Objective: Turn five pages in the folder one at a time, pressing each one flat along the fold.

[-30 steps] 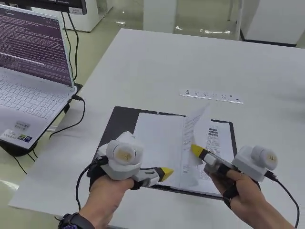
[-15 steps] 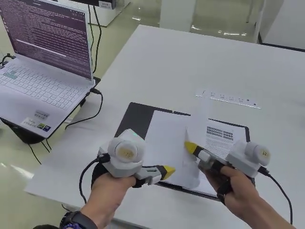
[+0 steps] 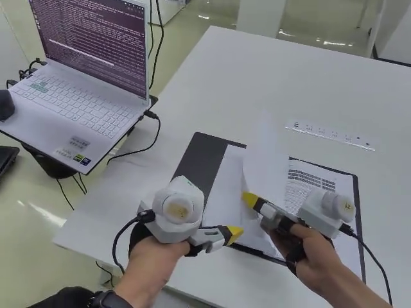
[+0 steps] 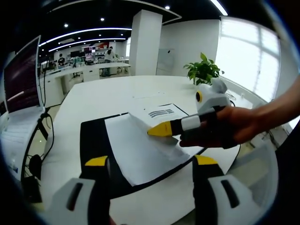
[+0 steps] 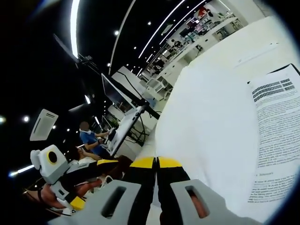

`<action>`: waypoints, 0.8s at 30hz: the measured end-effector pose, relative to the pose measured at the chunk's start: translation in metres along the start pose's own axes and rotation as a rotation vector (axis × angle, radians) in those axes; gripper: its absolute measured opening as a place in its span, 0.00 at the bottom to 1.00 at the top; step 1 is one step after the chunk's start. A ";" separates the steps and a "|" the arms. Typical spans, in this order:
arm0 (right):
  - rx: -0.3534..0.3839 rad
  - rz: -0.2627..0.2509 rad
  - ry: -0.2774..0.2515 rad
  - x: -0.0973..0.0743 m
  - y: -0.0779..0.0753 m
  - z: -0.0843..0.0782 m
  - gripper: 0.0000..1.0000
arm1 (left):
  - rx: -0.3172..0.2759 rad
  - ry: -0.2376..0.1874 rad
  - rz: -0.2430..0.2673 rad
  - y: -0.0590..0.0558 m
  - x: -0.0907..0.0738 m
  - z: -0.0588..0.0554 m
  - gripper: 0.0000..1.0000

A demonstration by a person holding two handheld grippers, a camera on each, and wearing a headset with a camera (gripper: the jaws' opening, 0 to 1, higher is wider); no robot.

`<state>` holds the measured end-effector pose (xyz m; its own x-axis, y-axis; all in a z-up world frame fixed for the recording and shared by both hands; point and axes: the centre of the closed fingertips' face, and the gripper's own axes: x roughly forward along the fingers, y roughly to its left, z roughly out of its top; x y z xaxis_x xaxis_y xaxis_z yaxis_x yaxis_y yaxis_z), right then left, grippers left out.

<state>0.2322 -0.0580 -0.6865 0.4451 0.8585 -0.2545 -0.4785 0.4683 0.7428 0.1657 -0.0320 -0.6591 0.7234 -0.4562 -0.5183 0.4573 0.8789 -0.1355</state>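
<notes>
**Page pinched and raised over open folder**

Upper left: laptop [image 3: 83, 83], lid up. Lower centre: left gripper [image 3: 226, 235], jaws spread wide, holding nothing, near the front edge of the black folder [image 3: 199, 160] lying open on the white table [image 3: 257, 77]. Right of centre: right gripper [image 3: 249, 199] clamped on a white page [image 3: 266, 167], lifted beside a printed sheet [image 3: 321, 183].

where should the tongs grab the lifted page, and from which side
Pinch the lifted page at its near bottom edge, coming from the person's side. It stands up off the folder along the fold, so both faces are free there for a jaw each. The right tongs hold it there.
</notes>
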 end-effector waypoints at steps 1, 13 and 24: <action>-0.001 0.001 0.005 0.003 0.000 -0.001 0.00 | -0.003 0.000 0.000 0.000 -0.001 -0.001 0.71; 0.026 -0.030 0.075 0.031 -0.010 -0.022 0.00 | -0.055 -0.013 0.018 0.011 -0.009 -0.008 0.71; 0.065 -0.077 0.128 0.052 -0.033 -0.045 0.00 | -0.097 -0.020 0.033 0.024 -0.014 -0.010 0.71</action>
<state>0.2369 -0.0192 -0.7522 0.3765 0.8421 -0.3861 -0.3952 0.5229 0.7553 0.1616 -0.0028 -0.6641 0.7477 -0.4284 -0.5074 0.3813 0.9025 -0.2001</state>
